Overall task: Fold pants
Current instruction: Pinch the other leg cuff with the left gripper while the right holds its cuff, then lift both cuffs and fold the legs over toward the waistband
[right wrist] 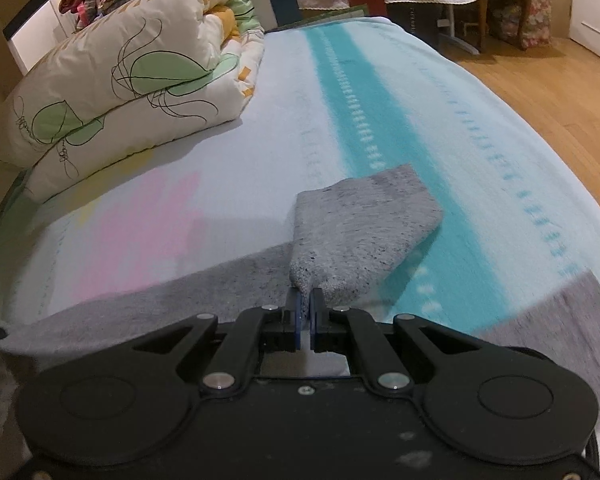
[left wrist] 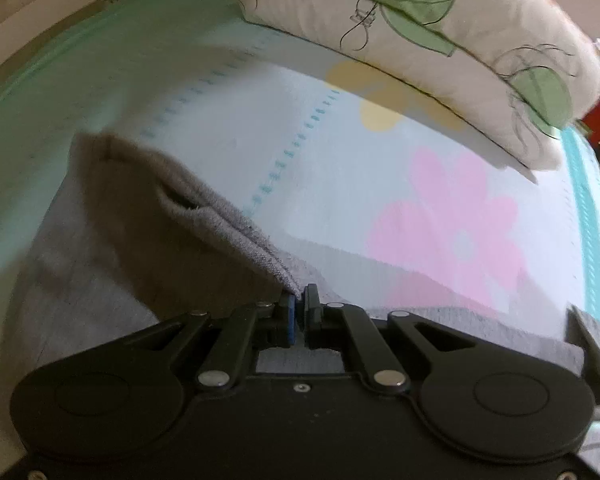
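Grey fleece pants (left wrist: 172, 240) lie spread across the near part of the bed (left wrist: 228, 128), with 2 sections of the cloth lifted clear of the bedspread. In the left wrist view the left gripper (left wrist: 299, 300) points low over the bed, and its jaws are pressed together on a doubled edge of the pants, so that a raised flap runs away from the tips toward the bed's left edge. More of the same grey cloth lies flat beneath and to either side of the gripper. Past the flap the pale bedspread shows dotted blue stitch lines, a yellow flower print (left wrist: 376, 96) and a pink flower print (left wrist: 456, 224). A folded duvet (left wrist: 440, 48), white with green leaf drawings, sits at the far side of the bed, well apart from the pants.

In the right wrist view the right gripper (right wrist: 305, 304) is also held low and level, and its jaws pinch a thick fold of the pants (right wrist: 360, 228). The lifted piece tilts up and toward the bed's right edge, over a teal stripe (right wrist: 364, 100) in the bedspread. Flat grey cloth stretches along the near edge on both sides. The duvet (right wrist: 140, 76) rests near the far left corner, and a wooden floor (right wrist: 540, 80) lies beyond the right edge, with furniture legs at the back.
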{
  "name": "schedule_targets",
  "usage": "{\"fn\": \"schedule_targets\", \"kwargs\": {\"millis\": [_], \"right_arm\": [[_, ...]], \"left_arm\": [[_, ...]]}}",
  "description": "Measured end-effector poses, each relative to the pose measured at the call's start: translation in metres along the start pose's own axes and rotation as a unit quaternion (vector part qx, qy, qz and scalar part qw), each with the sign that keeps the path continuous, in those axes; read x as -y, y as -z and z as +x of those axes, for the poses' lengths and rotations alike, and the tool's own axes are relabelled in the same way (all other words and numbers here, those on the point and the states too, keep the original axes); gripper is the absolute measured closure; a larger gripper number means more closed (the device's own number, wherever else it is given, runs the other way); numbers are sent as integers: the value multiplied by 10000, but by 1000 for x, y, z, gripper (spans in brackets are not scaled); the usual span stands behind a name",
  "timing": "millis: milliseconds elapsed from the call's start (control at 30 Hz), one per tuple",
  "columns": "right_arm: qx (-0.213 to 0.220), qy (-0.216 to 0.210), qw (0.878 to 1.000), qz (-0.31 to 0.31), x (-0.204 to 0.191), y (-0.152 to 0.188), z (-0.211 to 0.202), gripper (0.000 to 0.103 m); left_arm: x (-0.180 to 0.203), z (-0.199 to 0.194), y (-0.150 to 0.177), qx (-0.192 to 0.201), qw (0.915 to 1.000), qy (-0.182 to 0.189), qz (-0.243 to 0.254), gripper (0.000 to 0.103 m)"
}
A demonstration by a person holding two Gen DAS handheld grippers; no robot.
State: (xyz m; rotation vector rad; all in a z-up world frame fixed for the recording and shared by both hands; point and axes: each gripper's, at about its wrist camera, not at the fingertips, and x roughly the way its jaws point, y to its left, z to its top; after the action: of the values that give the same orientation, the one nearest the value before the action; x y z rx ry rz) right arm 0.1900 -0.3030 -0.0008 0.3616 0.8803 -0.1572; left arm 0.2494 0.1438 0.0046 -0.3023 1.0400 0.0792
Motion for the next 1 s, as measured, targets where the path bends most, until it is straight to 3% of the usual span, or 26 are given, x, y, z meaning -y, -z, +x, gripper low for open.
{"fn": "schedule_targets", "kwargs": {"millis": [167, 367, 533, 767, 1000], "right_arm": [[-201, 19, 9997, 117, 14, 23, -21, 99], [-459, 96, 9984, 301, 28, 54, -39, 99], [-599, 197, 9968, 485, 35, 76, -51, 99], [-787, 391, 9939, 663, 41, 86, -60, 99], [-1078, 669, 9896, 685, 41, 91, -42, 99]], "left_arm": [[-5, -45, 46, 127, 9997, -27, 200, 98], [-9, -73, 95, 231, 9993, -94, 265, 98], [-13, -75, 128, 222, 9988, -198, 383, 98], [-17, -58, 148, -29, 9996, -206, 187, 98], [-13, -32, 157, -205, 9992, -318, 160, 98]]}}
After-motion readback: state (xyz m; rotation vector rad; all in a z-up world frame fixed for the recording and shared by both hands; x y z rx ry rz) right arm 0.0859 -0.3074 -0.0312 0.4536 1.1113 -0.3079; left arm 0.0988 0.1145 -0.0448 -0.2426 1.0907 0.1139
